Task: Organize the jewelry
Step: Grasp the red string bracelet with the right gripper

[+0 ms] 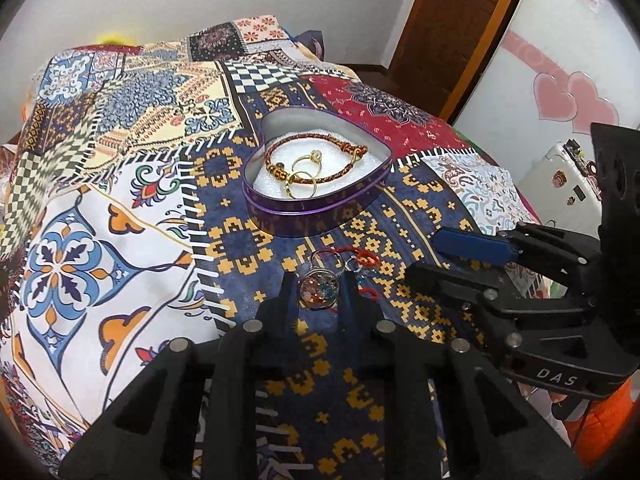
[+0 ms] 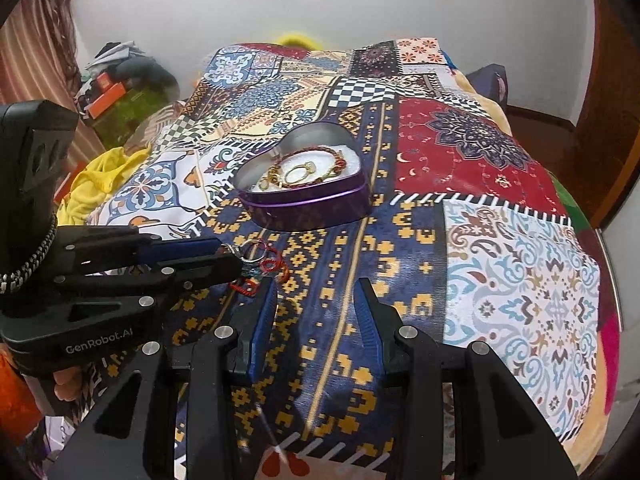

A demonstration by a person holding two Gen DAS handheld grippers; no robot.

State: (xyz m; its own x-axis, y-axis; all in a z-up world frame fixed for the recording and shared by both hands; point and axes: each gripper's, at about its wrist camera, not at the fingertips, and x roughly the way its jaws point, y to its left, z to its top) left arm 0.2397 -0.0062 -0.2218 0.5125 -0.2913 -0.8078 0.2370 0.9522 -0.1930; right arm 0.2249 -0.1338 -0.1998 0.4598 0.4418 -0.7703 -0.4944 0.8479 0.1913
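Note:
A purple heart-shaped tin (image 1: pixel 320 216) (image 2: pixel 320 206) stands open on the patterned bedspread; a braided brown bracelet (image 1: pixel 340 170) and gold rings (image 1: pixel 308 162) lie on its white pad. In front of it lies a pile: a round glass pendant keyring (image 1: pixel 320 294) and red cords (image 1: pixel 360 258) (image 2: pixel 272 264). My left gripper (image 1: pixel 318 292) has its fingers on either side of the pendant, touching it. My right gripper (image 2: pixel 316 300) is open and empty, just right of the pile; it also shows in the left wrist view (image 1: pixel 440 256).
The patchwork bedspread (image 2: pixel 500 240) covers the whole surface and drops off at the right edge. Yellow cloth (image 2: pixel 96 184) and clutter lie left of the bed. A wooden door (image 1: pixel 456 28) and a white appliance with heart stickers (image 1: pixel 560 96) stand to the right.

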